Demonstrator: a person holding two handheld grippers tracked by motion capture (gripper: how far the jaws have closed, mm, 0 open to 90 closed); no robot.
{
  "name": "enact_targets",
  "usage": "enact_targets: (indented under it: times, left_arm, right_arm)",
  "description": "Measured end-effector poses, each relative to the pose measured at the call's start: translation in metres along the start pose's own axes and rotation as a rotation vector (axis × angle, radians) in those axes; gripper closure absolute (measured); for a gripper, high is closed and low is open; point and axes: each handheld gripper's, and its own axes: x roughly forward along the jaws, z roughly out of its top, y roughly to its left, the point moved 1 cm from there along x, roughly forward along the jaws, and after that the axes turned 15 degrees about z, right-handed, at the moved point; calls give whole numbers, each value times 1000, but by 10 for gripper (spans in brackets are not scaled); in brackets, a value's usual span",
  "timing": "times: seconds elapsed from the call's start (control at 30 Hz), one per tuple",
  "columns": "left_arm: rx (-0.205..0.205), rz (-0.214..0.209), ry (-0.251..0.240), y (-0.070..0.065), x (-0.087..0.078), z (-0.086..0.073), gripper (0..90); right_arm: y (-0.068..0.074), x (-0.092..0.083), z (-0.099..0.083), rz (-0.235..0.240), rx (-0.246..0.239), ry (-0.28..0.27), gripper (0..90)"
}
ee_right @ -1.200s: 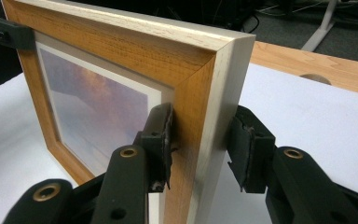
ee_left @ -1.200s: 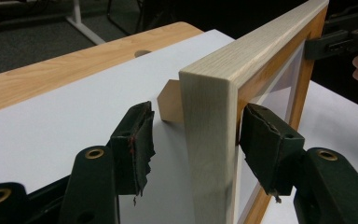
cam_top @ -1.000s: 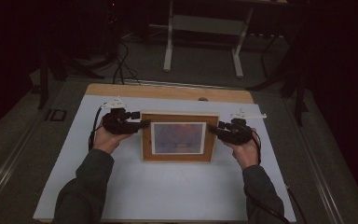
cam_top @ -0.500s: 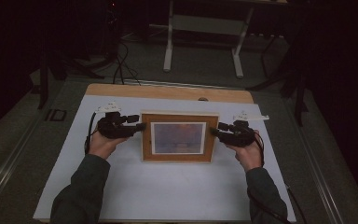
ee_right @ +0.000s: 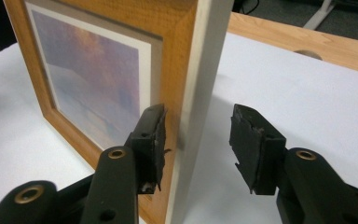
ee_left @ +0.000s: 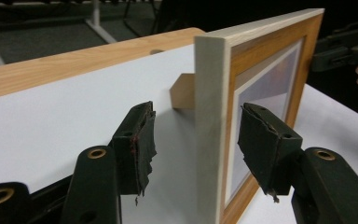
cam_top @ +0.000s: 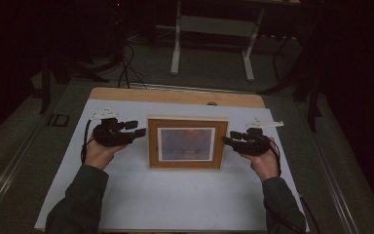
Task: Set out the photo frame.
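Picture frame (cam_top: 187, 143), wooden, upright on white table (cam_top: 175, 195), between both tongs. Left gripper (ee_left: 196, 140) and right gripper (ee_right: 198, 140): jaws apart, straddling side edges, unclamped; right jaws just narrowing. Advice: centre each edge, close evenly.

Both my forearms reach in from the near side — left gripper (cam_top: 137, 132) and right gripper (cam_top: 226, 140) point inward at each other. Left jaws apart, gripping nothing; right jaws have just been closing, pads pressing nothing.

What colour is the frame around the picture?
The frame is warm orange-brown wood with a pale side edge, clearest in the right gripper view.
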Motion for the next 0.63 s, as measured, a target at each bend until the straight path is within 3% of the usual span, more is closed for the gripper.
enact_targets:
  times: [0.13,0.63]
  left_arm:
    - [-12,57,24,4,-2,-1,479]
    - [-80,113,49,20,-11,-16,478]
  right_arm:
    - [-1,-1,-3,3,1,15,584]
    - [-2,-2,-13,-10,-14,61,623]
